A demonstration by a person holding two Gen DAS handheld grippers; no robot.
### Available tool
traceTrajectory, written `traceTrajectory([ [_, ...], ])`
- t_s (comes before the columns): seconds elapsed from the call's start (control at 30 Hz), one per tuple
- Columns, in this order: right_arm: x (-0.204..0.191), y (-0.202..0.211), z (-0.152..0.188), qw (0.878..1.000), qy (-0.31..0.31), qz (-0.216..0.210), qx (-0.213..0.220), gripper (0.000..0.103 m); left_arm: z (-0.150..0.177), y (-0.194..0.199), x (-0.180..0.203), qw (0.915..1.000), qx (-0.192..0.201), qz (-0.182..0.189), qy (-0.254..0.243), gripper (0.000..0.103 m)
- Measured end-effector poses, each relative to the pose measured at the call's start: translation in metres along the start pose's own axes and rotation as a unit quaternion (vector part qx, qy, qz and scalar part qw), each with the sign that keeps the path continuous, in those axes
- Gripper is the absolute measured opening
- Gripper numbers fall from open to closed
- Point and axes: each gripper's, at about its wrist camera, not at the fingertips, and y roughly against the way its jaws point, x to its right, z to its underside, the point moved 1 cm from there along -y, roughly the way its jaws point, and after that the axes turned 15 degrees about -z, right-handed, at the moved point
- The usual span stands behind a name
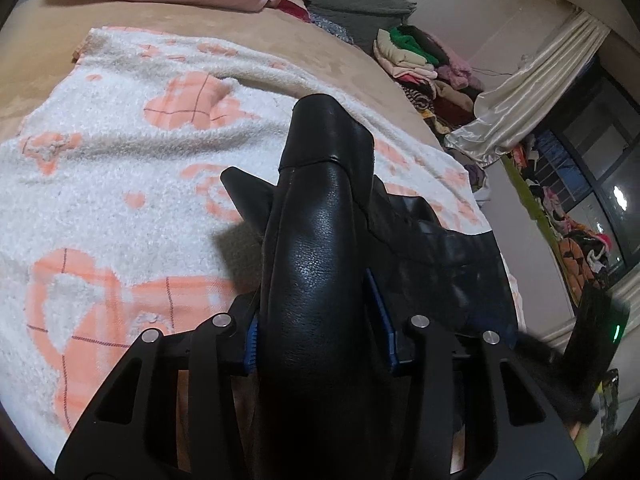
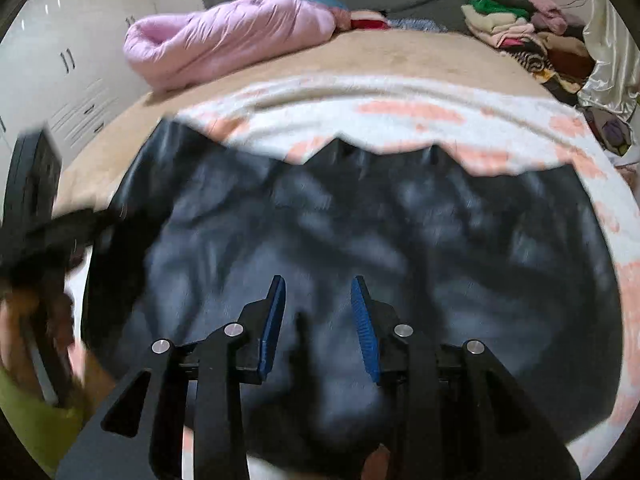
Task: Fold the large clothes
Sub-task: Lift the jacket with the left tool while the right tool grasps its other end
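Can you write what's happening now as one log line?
left gripper: shut on black jacket sleeve | right gripper: open above jacket | surface: white-and-pink blanket

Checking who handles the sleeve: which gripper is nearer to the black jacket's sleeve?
Left. The left gripper is shut on the sleeve, which runs out between its fingers. The right gripper is open above the jacket's body, gripping nothing.

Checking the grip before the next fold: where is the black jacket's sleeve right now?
In the left wrist view the sleeve is clamped in the left tool, held above the white-and-pink blanket, with the jacket body to its right.
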Motion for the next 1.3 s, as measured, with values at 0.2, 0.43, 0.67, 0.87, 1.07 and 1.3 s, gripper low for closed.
traceTrajectory([
  [0.2,-0.024,-0.002,0.027,0.998,0.058,0.006,0.001,0.052,0.0,-0.002,-0.002,1.0,-0.009,0.0,-0.003,0.035],
  [0.43,-0.115,0.007,0.058,0.961,0.273,-0.033,0.017,0.084,0.0,-0.002,-0.003,0.9999,-0.01,0.002,-0.008,0.035],
  [0.67,-0.146,-0.041,0.082,0.931,0.36,0.053,-0.013,0.085,-0.001,-0.003,-0.005,0.9999,-0.013,0.005,-0.008,0.035],
  [0.87,-0.162,-0.055,0.092,0.891,0.438,0.116,0.01,0.081,-0.001,-0.006,-0.007,0.9998,-0.019,0.005,-0.008,0.038],
  [1.07,-0.168,-0.032,0.094,0.889,0.444,0.1,0.05,0.026,-0.004,-0.015,-0.028,0.999,-0.035,-0.015,0.025,0.076],
  [1.3,-0.158,-0.005,0.072,0.91,0.402,0.067,0.075,0.023,-0.001,-0.027,-0.035,0.9917,-0.077,0.063,0.081,0.077],
])
